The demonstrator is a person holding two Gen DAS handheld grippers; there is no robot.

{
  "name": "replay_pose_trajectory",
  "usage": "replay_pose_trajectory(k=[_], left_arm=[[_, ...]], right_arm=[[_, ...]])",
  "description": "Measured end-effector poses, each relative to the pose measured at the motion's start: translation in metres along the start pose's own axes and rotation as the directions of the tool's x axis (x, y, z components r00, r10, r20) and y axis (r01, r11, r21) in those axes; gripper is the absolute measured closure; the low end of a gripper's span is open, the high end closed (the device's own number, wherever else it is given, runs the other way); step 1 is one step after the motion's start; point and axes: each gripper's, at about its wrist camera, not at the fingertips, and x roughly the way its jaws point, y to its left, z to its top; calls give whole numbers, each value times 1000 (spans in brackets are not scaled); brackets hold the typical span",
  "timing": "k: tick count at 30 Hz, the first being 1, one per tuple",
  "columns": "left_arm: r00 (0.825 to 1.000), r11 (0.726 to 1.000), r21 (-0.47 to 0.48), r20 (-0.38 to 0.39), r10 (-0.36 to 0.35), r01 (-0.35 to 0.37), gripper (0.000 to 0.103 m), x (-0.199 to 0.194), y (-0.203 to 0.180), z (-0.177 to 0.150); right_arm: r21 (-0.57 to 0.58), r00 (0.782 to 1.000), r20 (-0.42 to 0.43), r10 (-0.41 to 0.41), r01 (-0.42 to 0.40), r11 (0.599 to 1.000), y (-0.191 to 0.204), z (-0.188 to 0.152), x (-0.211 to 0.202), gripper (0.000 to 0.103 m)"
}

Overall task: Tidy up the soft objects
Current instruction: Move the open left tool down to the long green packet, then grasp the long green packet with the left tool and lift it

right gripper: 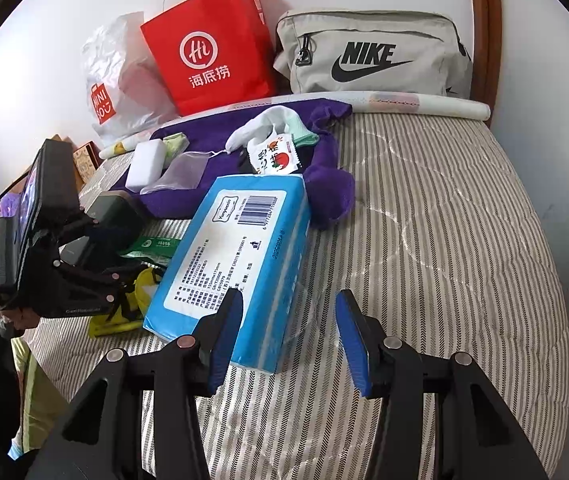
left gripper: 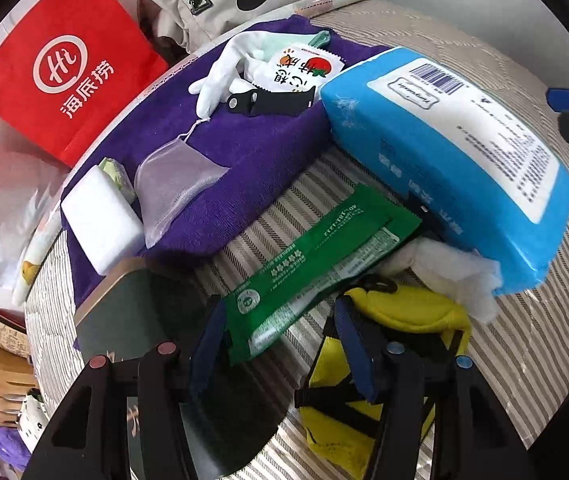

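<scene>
A blue tissue pack (left gripper: 452, 160) (right gripper: 240, 256) lies on the striped bed. My right gripper (right gripper: 288, 340) is open, its left finger over the pack's near end. My left gripper (left gripper: 280, 344) is open over a green sachet (left gripper: 316, 268) and a yellow pouch (left gripper: 388, 360); the sachet's near end lies between the fingers. A white cloth (left gripper: 452, 276) pokes out under the pack. On the purple towel (left gripper: 244, 152) (right gripper: 212, 144) lie a white sponge block (left gripper: 102, 220) (right gripper: 146, 164), a mesh bag (left gripper: 172, 196), a white glove (left gripper: 224, 68), a snack packet (left gripper: 304, 68) and a black strap (left gripper: 272, 102).
A red paper bag (left gripper: 68, 68) (right gripper: 212, 48), a Nike pouch (right gripper: 372, 54) and a Miniso plastic bag (right gripper: 112, 80) stand along the wall. A dark phone-like slab (left gripper: 156, 360) lies at the bed's near left. A rolled white tube (right gripper: 424, 104) lies at the bed's far edge.
</scene>
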Motion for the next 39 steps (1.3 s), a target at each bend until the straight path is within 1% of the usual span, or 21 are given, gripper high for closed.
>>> replay_pose_trajectory(k=[1, 3, 4, 5, 8, 9, 10, 12, 16, 19, 22, 25, 28, 31, 36, 37, 39], left_arm=[[1000, 1000, 2, -5, 5, -5, 51, 3, 0, 1], [1000, 1000, -8, -18, -17, 17, 70, 8, 2, 3], [999, 999, -20, -28, -35, 35, 82, 10, 3, 3], [999, 999, -24, -32, -43, 42, 85, 11, 3, 4], [998, 997, -38, -3, -65, 65, 89, 2, 8, 2], [996, 994, -60, 9, -87, 87, 90, -2, 11, 2], [991, 987, -95, 25, -128, 130, 90, -7, 17, 2], [986, 977, -136, 38, -160, 164, 91, -10, 24, 2], [980, 962, -186, 38, -198, 201, 92, -5, 33, 5], [977, 955, -205, 36, -210, 213, 92, -2, 37, 8], [981, 957, -216, 39, -190, 194, 91, -4, 40, 11], [990, 967, -211, 52, -132, 140, 90, -11, 42, 14], [990, 967, -213, 48, -135, 142, 89, -8, 44, 18], [990, 969, -201, 38, -137, 141, 84, 1, 41, 23], [988, 965, -210, 24, -155, 157, 84, 15, 37, 31], [988, 967, -204, 23, -153, 154, 84, 17, 35, 32], [990, 967, -208, 31, -141, 144, 90, 16, 34, 32]], right_arm=[[2, 1000, -1, 1, -1, 1000, -1, 0, 1, 55], [4, 1000, -5, 2, -2, 1000, -2, 0, 2, 55], [5, 1000, -6, 3, -3, 1000, -2, -1, 2, 55], [5, 1000, -6, 2, -2, 1000, -3, -1, 2, 55], [6, 1000, -3, -2, 2, 1000, -4, -2, -1, 55], [7, 1000, -1, -2, 2, 1000, -4, -2, -2, 55], [7, 1000, 1, -1, 1, 1000, -5, -2, -3, 55], [10, 1000, 3, 0, 0, 1000, -5, -2, -3, 55], [18, 1000, -5, 17, -17, 1000, -3, -2, 0, 55], [5, 1000, -17, 20, -20, 1000, 1, -3, 3, 55], [-4, 999, -25, 23, -23, 1000, 5, -4, 4, 55], [-7, 999, -32, 32, -32, 999, 8, -4, 6, 55], [-12, 999, -38, 32, -33, 999, 11, -5, 8, 55], [-16, 998, -44, 34, -35, 999, 13, -5, 9, 55], [-20, 998, -52, 27, -28, 999, 15, -5, 10, 55], [-20, 998, -54, 27, -29, 999, 15, -6, 10, 55], [-19, 998, -54, 25, -26, 999, 16, -5, 9, 55]])
